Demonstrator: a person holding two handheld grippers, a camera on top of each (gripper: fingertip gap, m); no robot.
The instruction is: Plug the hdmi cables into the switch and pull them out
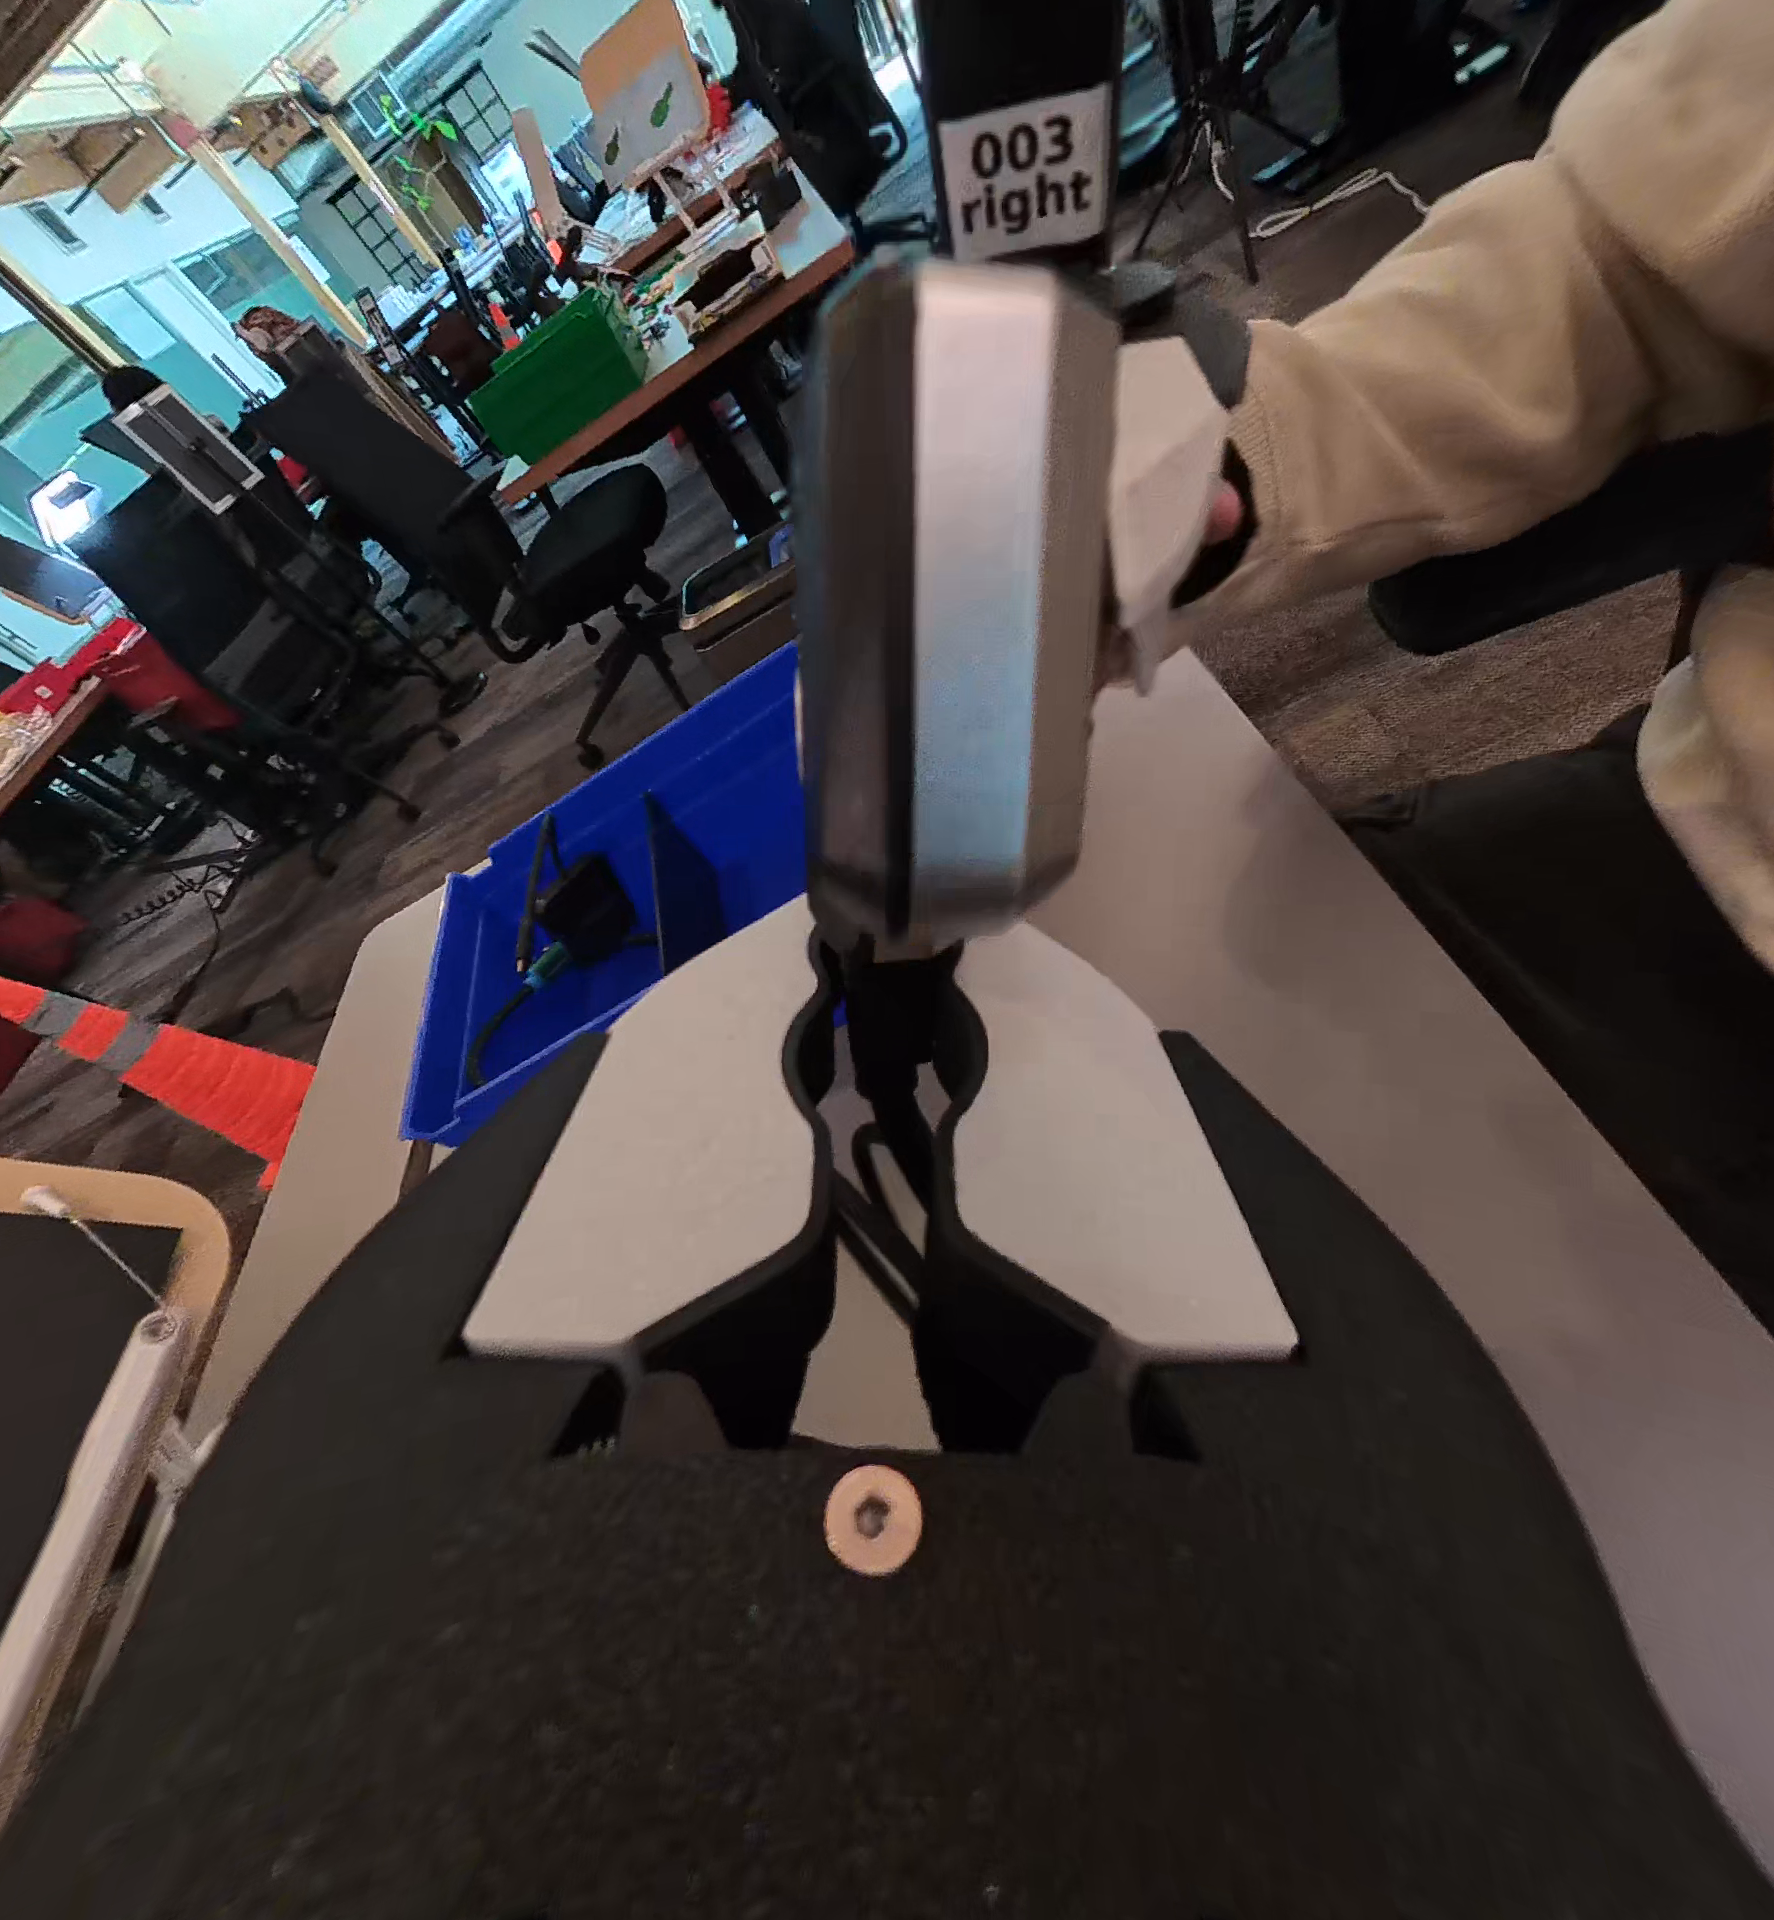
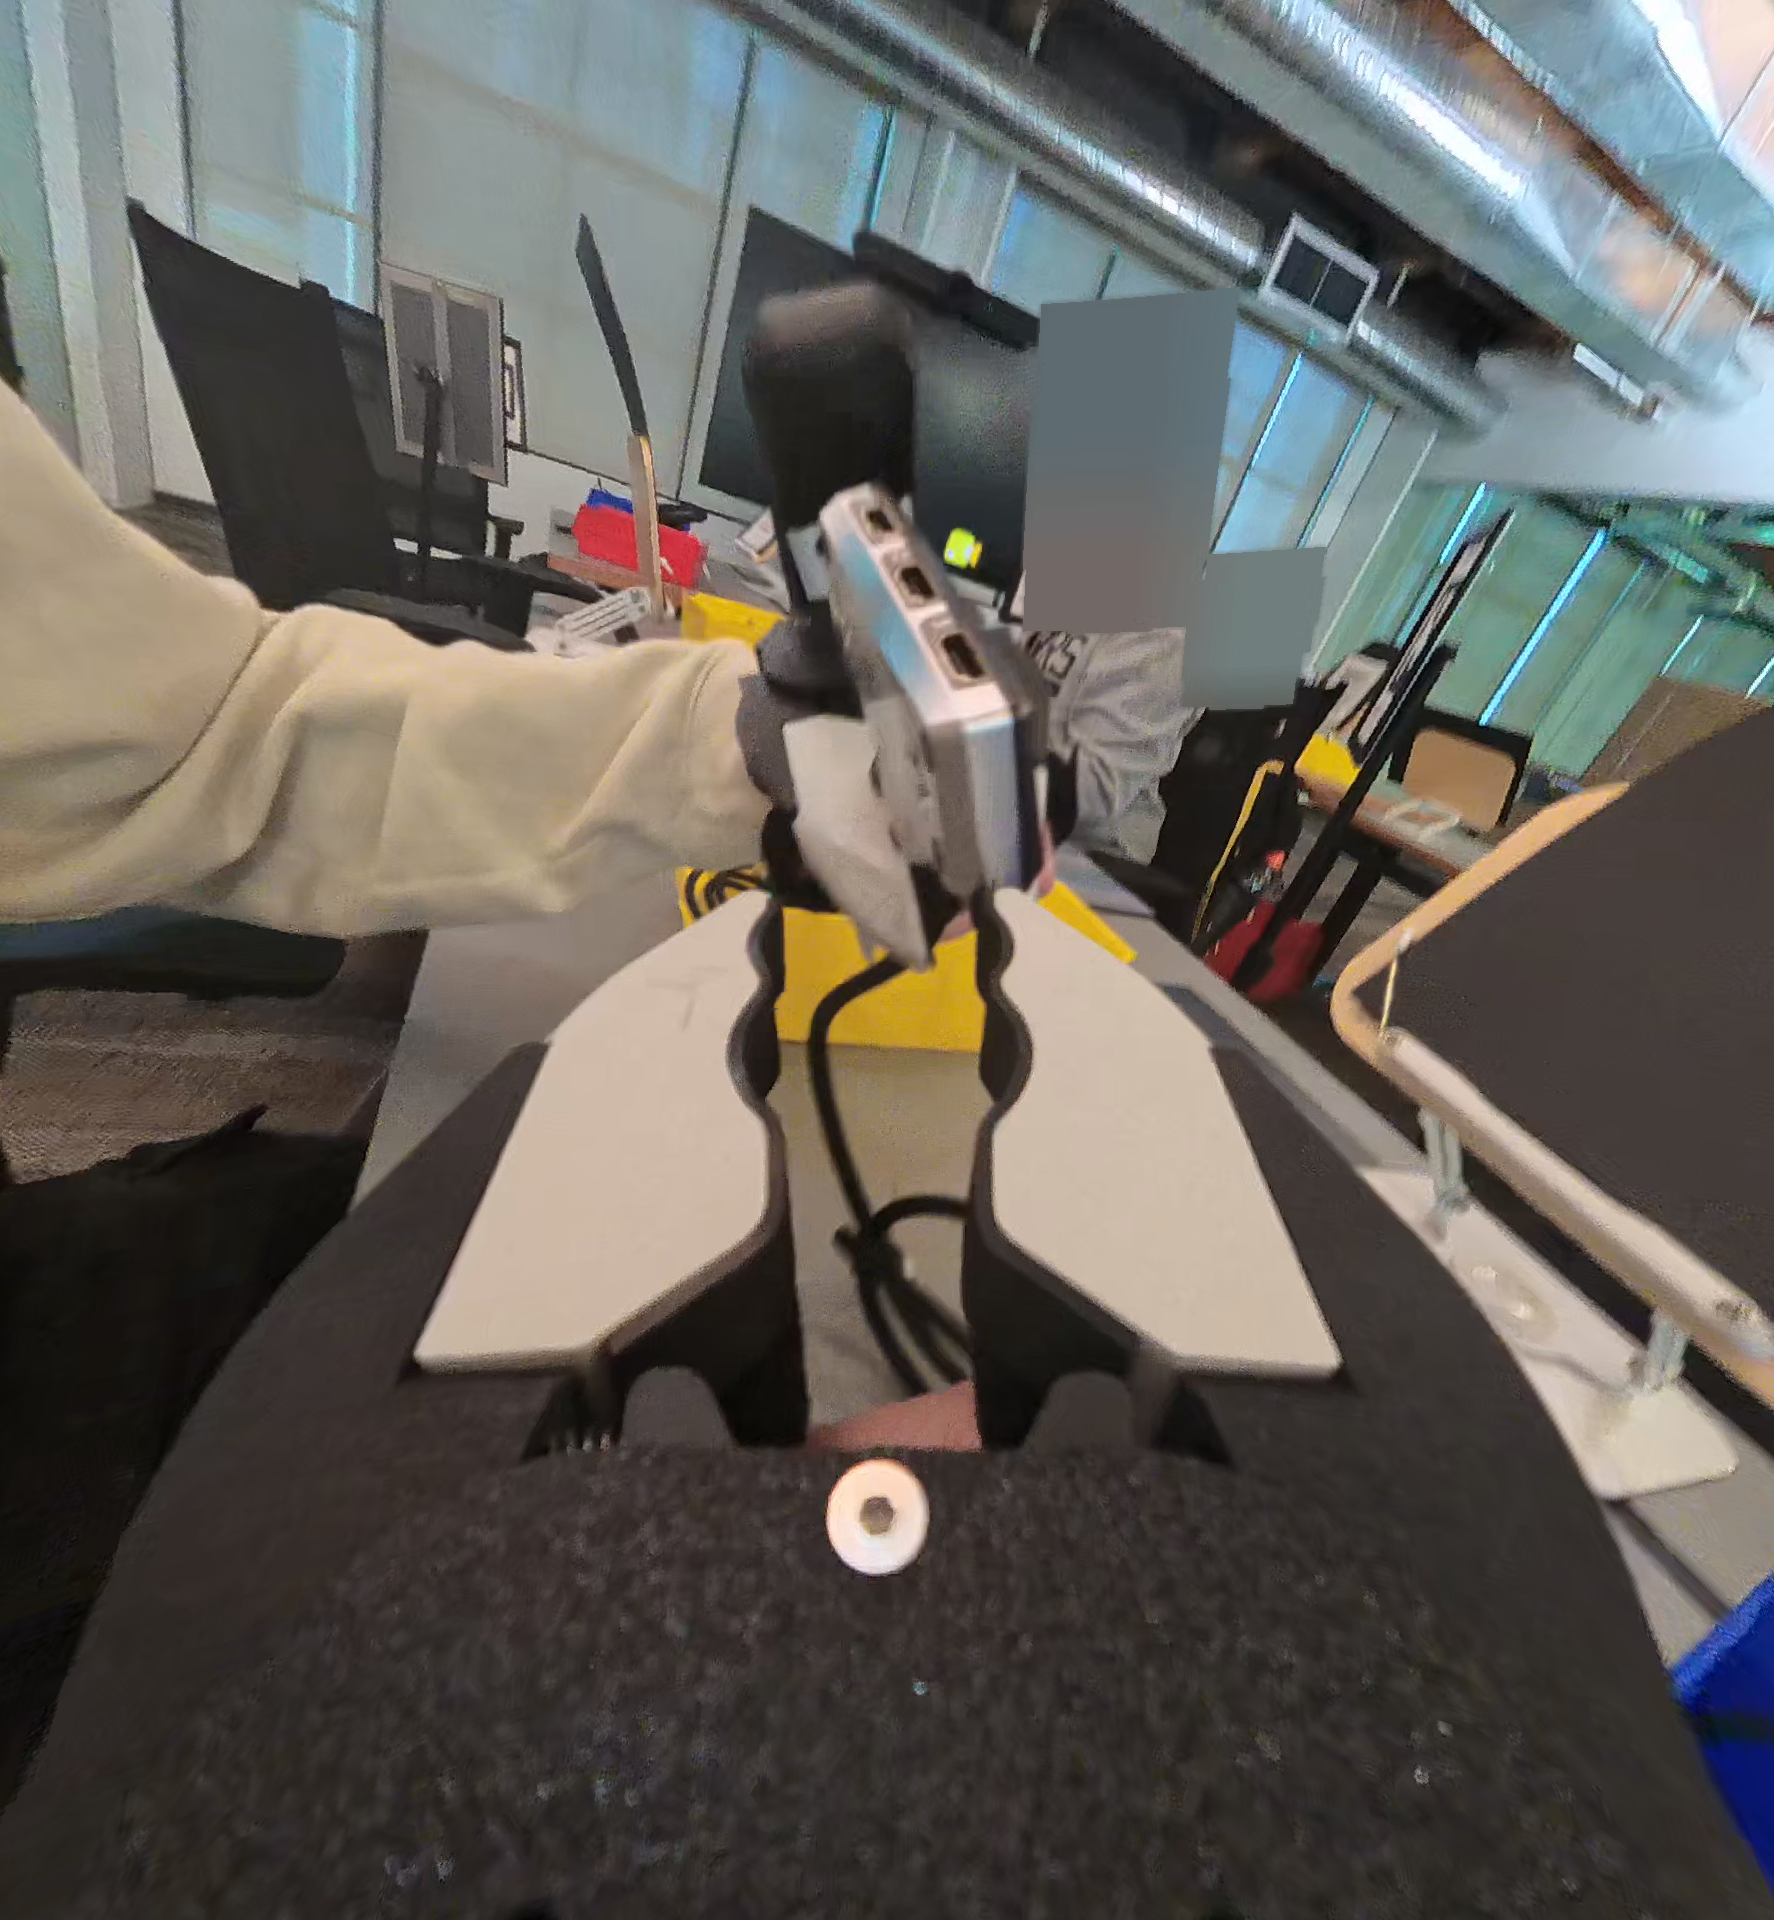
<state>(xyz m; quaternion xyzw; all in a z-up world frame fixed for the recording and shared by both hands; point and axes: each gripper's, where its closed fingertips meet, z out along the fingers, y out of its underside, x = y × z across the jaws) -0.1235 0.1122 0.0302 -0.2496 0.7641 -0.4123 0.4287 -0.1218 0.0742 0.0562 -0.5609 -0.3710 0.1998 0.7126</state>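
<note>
The silver HDMI switch (image 1: 966, 582) stands upright above the table. My left gripper (image 1: 893, 987) is shut on the black end at its base, and a black cable (image 1: 867, 1164) hangs down between its fingers. In the right wrist view the switch (image 2: 950, 686) shows three empty ports, with a left gripper finger (image 2: 847, 831) at its lower end and the cable (image 2: 826, 1039) hanging below. My right gripper (image 2: 878, 914) faces the switch, partly open and holding nothing. One of its fingers (image 1: 1163, 520) lies beside the switch.
A blue bin (image 1: 717, 790) with a black adapter and cable sits at the table's far edge. A yellow bin (image 2: 893, 1013) stands beyond the right gripper. A wood-framed black board (image 2: 1641, 987) stands on the grey table (image 1: 1226, 987). A seated person is behind. One gripper's finger ends stand about 5 cm off the other's.
</note>
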